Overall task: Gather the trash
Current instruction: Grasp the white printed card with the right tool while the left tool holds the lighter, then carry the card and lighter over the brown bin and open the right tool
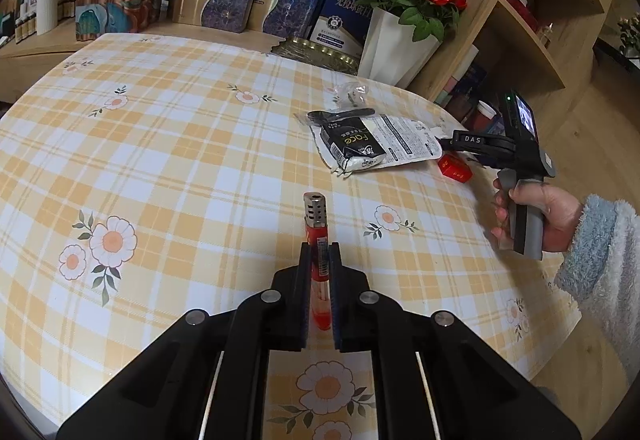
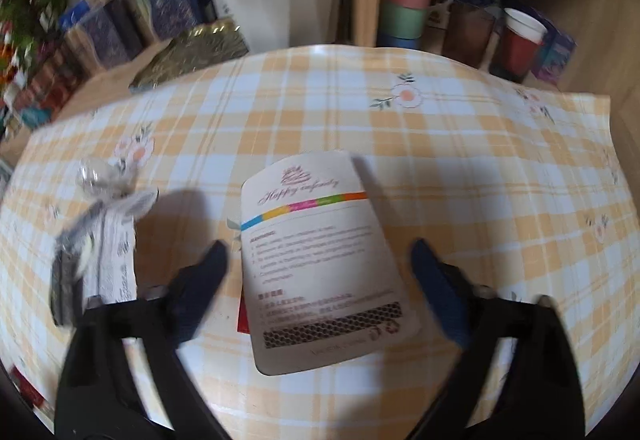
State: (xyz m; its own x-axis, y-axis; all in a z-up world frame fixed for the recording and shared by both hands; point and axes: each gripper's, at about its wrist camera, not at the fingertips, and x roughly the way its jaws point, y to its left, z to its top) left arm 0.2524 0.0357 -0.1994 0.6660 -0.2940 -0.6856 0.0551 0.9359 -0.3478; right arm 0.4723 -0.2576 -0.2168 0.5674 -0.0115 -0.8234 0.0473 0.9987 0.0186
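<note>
My left gripper (image 1: 319,246) is shut on a red lighter (image 1: 316,236) with a metal cap, held upright over the checked tablecloth (image 1: 180,160). Farther right lie a white "face" packet (image 1: 360,144), a black spoon (image 1: 340,115), a clear plastic wrapper (image 1: 352,92) and a small red box (image 1: 454,168). The right gripper (image 1: 446,141), held by a hand in a fluffy sleeve, hovers at that red box. In the right wrist view my right gripper (image 2: 318,245) stands open, its fingers either side of a white printed card (image 2: 320,280) that covers a red item (image 2: 243,314). The packet (image 2: 108,252) lies to the left.
A white vase of red roses (image 1: 400,40), a gold tray (image 1: 316,52) and stacked gift boxes (image 1: 216,0) line the table's back edge. A wooden shelf (image 1: 520,20) with cups (image 2: 520,40) stands past the right edge. The cloth's corner (image 2: 600,104) hangs at the far right.
</note>
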